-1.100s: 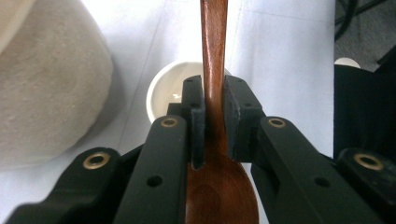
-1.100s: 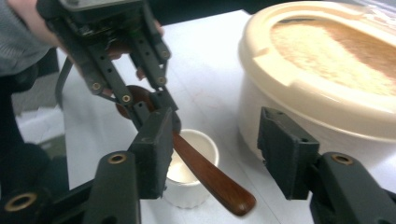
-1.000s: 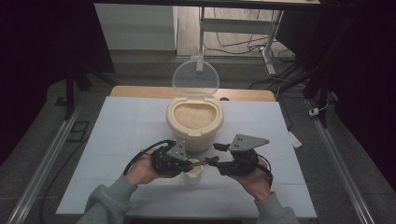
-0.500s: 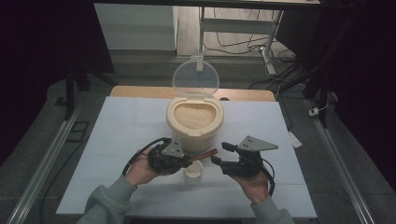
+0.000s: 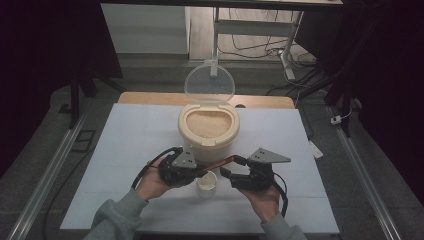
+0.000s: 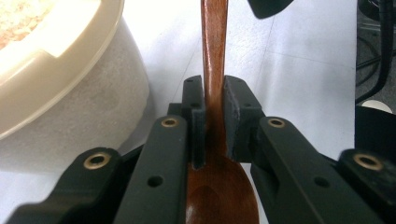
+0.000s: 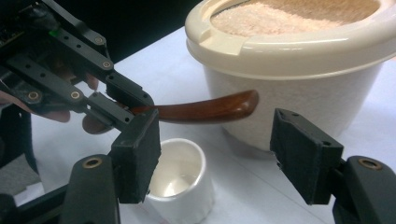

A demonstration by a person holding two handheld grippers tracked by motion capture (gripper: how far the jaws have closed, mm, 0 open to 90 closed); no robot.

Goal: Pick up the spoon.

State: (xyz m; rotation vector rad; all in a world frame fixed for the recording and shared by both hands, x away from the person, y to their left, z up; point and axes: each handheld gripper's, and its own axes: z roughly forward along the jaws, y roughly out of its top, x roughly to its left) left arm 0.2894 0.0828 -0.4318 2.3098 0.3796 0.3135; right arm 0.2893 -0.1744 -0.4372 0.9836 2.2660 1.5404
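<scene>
A cream tub of rice (image 5: pixel 209 127) stands open mid-table, its clear lid (image 5: pixel 209 83) tipped up behind it. My left gripper (image 5: pixel 200 171) is shut on the neck of a brown wooden spoon (image 6: pixel 214 60); the handle (image 5: pixel 221 162) points right toward my right gripper (image 5: pixel 231 167). In the left gripper view the spoon's bowl (image 6: pixel 223 200) lies behind the jaws. My right gripper (image 7: pixel 217 149) is open, its jaws wide apart just short of the spoon handle (image 7: pixel 205 109). A small white cup (image 7: pixel 180 177) stands below the handle, seen too as the cup (image 5: pixel 206 183) between both hands.
The tub (image 7: pixel 299 60) sits close behind the spoon and cup. The white table top (image 5: pixel 130 140) ends at a wooden strip (image 5: pixel 150 98) at the back. Metal rails (image 5: pixel 360 170) run along both sides, and cables lie on the floor beyond.
My right gripper let go of the spoon handle, opened and drew back to the right. The left gripper keeps the spoon over the cup.
</scene>
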